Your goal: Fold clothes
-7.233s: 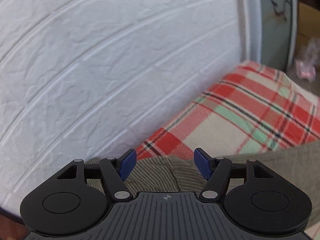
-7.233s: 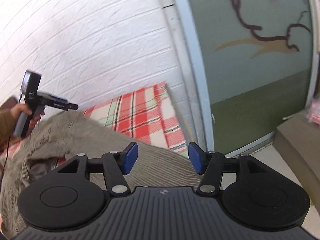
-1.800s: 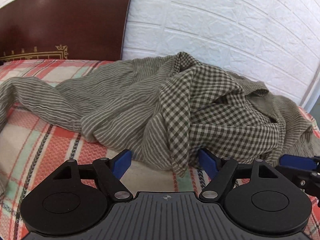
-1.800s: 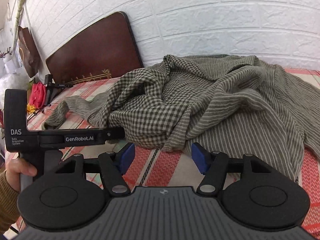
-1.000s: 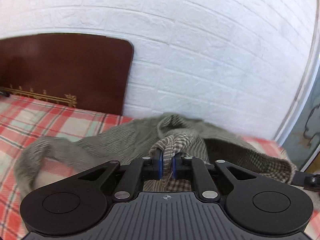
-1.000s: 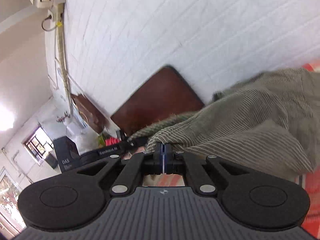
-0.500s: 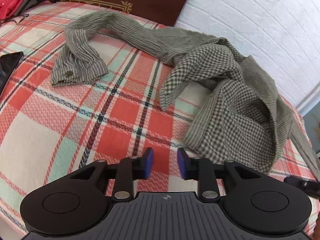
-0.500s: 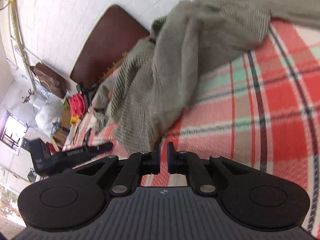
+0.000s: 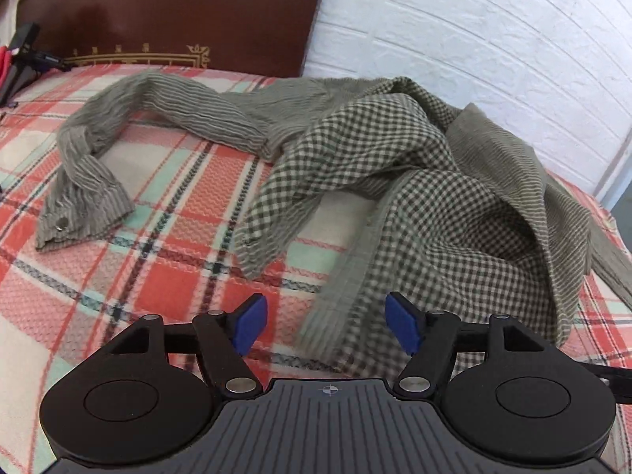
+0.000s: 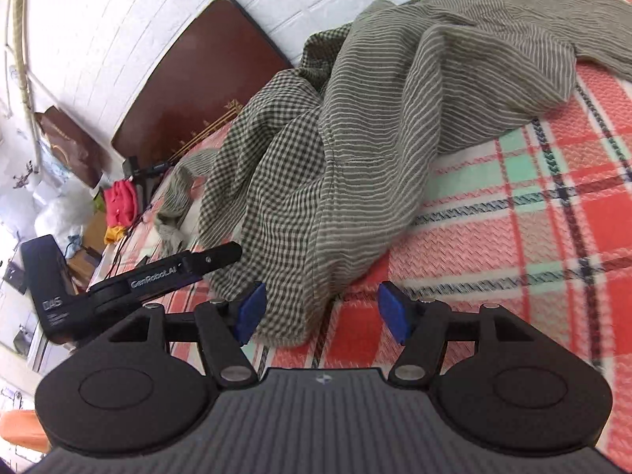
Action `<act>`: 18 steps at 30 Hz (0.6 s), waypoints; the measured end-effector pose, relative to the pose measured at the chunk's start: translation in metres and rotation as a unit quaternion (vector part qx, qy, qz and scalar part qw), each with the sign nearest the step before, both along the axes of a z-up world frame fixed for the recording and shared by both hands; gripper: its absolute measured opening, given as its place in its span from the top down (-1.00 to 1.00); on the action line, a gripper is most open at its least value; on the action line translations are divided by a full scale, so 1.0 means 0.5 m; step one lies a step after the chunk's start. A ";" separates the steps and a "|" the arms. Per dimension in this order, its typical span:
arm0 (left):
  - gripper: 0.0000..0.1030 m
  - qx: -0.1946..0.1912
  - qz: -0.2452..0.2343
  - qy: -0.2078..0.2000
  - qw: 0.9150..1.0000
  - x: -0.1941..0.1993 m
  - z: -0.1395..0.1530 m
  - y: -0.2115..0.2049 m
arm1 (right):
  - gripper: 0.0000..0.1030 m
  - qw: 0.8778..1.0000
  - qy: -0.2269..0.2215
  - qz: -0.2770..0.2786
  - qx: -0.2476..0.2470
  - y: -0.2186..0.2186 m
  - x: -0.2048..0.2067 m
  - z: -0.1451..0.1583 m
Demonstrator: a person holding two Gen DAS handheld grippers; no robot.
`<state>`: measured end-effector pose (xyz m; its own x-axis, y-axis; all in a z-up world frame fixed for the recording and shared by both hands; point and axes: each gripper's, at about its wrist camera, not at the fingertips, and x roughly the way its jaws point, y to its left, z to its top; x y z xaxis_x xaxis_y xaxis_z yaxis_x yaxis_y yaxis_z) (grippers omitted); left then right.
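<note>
A crumpled olive striped shirt with a checked inside lies on the plaid bed blanket. One sleeve stretches left and ends in a buttoned cuff. My left gripper stands open just above the shirt's near hem, which runs between the blue pads without touching them. My right gripper has its jaws opening; a fold of the shirt lies between them close to the left pad, and neither pad presses it. In the right wrist view the left gripper reaches in from the left over the checked part.
A dark brown headboard and a white brick wall stand behind the bed. A black stand is at the far left. Red cloth and clutter sit beside the bed. Bare blanket spreads right of the shirt.
A second ago both grippers were shut on the raised shirt. Both have let go and opened, and have come down close over the blanket, where the shirt now lies.
</note>
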<state>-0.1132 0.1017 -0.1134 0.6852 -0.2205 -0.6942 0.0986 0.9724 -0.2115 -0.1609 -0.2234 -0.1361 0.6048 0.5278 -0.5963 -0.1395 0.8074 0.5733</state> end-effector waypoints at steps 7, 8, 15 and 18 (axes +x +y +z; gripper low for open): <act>1.00 -0.044 -0.091 0.014 0.995 -0.025 0.029 -0.046 | 0.90 0.997 -0.050 -0.054 0.003 -0.078 -0.013 0.063; 1.00 -0.050 -0.111 0.006 0.993 -0.037 0.042 -0.058 | 0.90 0.996 -0.066 -0.060 0.005 -0.095 -0.028 0.085; 1.00 -0.109 -0.242 0.002 0.964 -0.122 0.092 -0.146 | 0.90 0.986 -0.127 -0.099 -0.050 -0.185 -0.160 0.186; 1.00 -0.091 -0.266 0.019 0.959 -0.161 0.079 -0.177 | 0.90 0.987 -0.099 -0.111 -0.063 -0.198 -0.199 0.162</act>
<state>-0.1938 0.0134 -0.0740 0.4165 -0.6529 -0.6326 0.5603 0.7323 -0.3869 -0.2602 -0.3225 -0.0550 0.8084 0.2987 -0.5073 -0.0504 0.8937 0.4458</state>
